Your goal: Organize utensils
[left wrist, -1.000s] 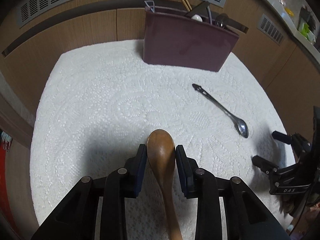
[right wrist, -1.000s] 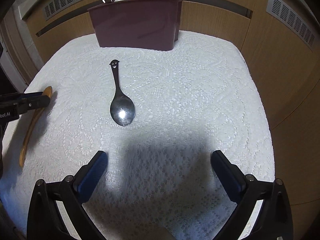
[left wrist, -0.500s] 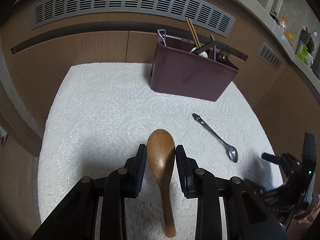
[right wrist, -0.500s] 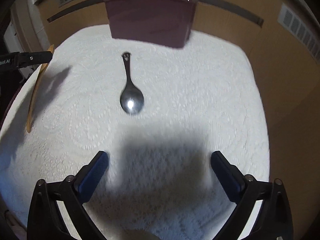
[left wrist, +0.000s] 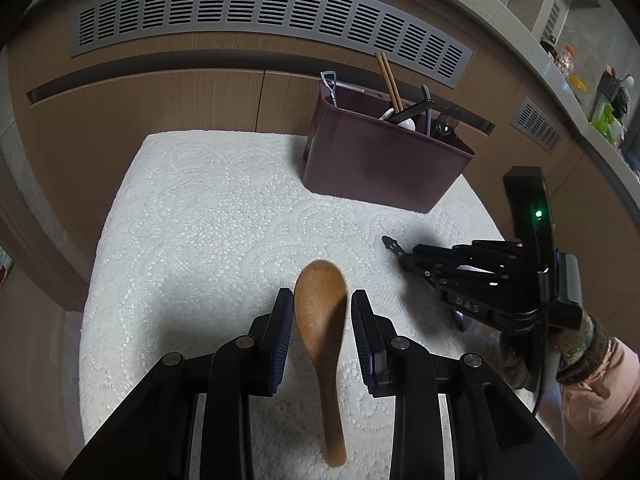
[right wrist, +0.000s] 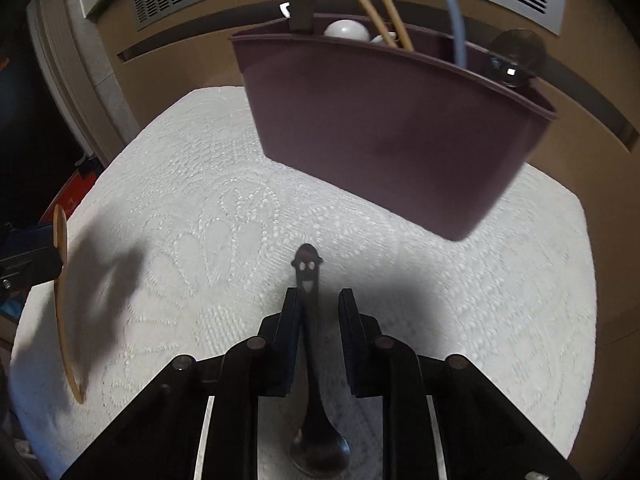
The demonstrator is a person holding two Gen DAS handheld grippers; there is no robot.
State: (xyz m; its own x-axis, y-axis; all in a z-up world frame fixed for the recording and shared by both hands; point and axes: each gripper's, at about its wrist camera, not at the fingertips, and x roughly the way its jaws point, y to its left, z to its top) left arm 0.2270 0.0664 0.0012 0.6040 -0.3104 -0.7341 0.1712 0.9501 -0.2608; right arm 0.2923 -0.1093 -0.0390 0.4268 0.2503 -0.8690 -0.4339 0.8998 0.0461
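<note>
My left gripper (left wrist: 322,294) is shut on a wooden spoon (left wrist: 328,360), bowl forward, held clear of the white lace mat (left wrist: 200,220); the right wrist view shows it edge-on at the far left (right wrist: 60,300). A metal spoon (right wrist: 308,268) with a smiley-face handle end lies on the mat. My right gripper (right wrist: 320,292) straddles its handle with jaws closing; the left pad is at the handle and a gap remains on the right. The left wrist view shows that gripper (left wrist: 404,258) low over the spoon. A maroon utensil holder (left wrist: 380,168) stands behind.
The holder (right wrist: 380,132) has chopsticks, a white spoon, a ladle and other utensils in it. Wooden cabinet fronts with grey vent grilles surround the mat. A gloved hand (left wrist: 580,340) grips the right gripper. The mat's left half (left wrist: 180,260) is bare.
The right gripper moved forward over the metal spoon and its wide jaws narrowed around the handle. The left gripper rose a little with the wooden spoon.
</note>
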